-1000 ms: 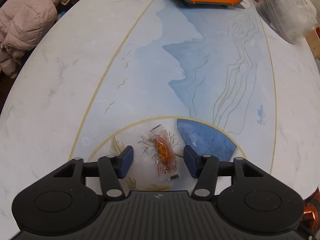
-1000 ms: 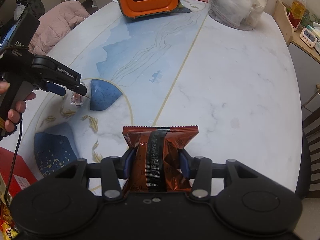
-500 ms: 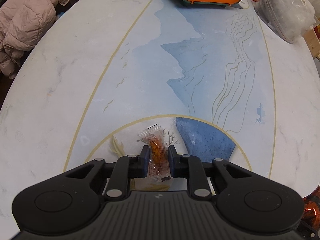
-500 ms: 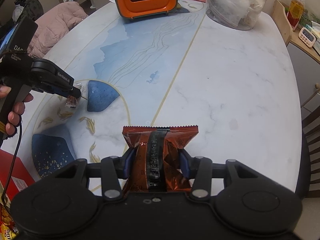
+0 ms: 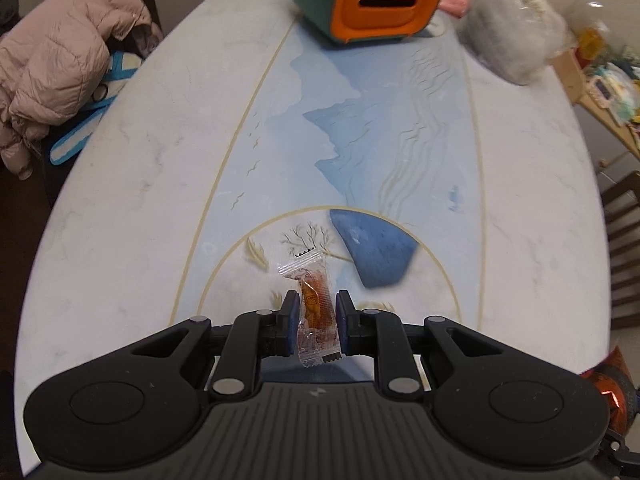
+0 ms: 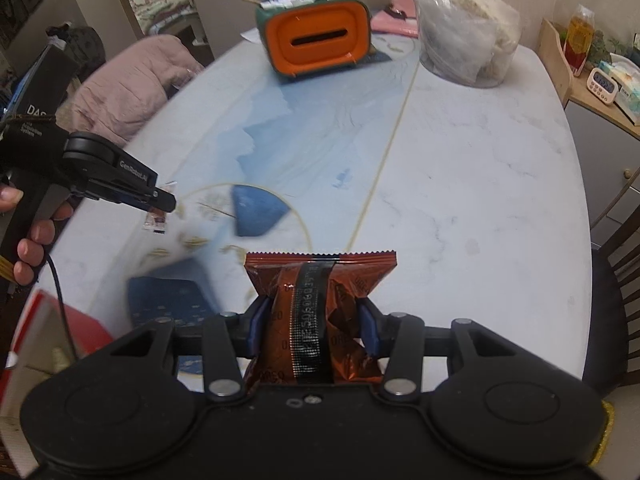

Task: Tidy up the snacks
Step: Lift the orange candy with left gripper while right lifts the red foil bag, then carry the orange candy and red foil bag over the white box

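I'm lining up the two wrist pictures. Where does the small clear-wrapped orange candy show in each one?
Left wrist: small clear-wrapped orange candy low at centre, pinched by the left gripper.
Right wrist: the candy is at the left edge, hanging from the left gripper above the table.
Shared landmark: the orange-fronted box at the table's far end.

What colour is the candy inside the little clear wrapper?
Orange-brown, inside the clear wrapper. The left wrist view shows it best.

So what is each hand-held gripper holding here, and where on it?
Left hand-held gripper: clear-wrapped orange candy, pinched mid-length. Right hand-held gripper: brown foil snack packet, squeezed across its middle.
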`<action>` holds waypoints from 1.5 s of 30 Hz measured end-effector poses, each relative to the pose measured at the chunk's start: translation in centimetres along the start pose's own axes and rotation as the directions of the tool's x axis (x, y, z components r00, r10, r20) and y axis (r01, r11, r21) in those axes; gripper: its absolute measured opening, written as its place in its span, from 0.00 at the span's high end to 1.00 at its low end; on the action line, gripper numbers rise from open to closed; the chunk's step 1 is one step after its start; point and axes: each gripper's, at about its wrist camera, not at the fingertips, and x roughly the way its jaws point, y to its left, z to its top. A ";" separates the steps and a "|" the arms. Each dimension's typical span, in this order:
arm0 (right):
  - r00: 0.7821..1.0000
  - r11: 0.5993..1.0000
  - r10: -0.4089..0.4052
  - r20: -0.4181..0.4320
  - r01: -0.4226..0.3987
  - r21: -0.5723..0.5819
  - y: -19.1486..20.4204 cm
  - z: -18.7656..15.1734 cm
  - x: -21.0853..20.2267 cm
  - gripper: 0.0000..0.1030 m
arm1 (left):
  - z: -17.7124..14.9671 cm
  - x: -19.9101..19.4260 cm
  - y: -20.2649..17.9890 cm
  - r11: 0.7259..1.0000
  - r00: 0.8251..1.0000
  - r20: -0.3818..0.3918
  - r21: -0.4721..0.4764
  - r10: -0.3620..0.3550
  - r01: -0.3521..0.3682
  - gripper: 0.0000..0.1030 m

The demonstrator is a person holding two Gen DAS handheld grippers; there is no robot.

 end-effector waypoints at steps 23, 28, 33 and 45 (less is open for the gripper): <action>0.990 0.999 0.034 0.133 -0.030 -0.032 12.3 -6.7 -15.6 0.57 | -11.5 -19.4 3.7 0.980 0.989 0.107 0.181 -0.103 0.083 0.82; 0.989 0.998 0.047 0.140 -0.040 -0.053 14.6 -8.2 -17.1 0.57 | -14.5 -21.5 4.4 0.971 0.989 0.107 0.228 -0.097 0.071 0.82; 0.990 0.996 0.064 0.125 -0.057 -0.062 16.8 -9.7 -17.1 0.57 | -17.4 -21.9 5.2 0.962 0.992 0.085 0.263 -0.095 0.070 0.82; 0.995 0.997 0.077 0.060 -0.075 -0.036 18.5 -12.9 -14.4 0.57 | -22.4 -19.1 5.9 0.946 0.996 0.017 0.315 -0.083 0.073 0.82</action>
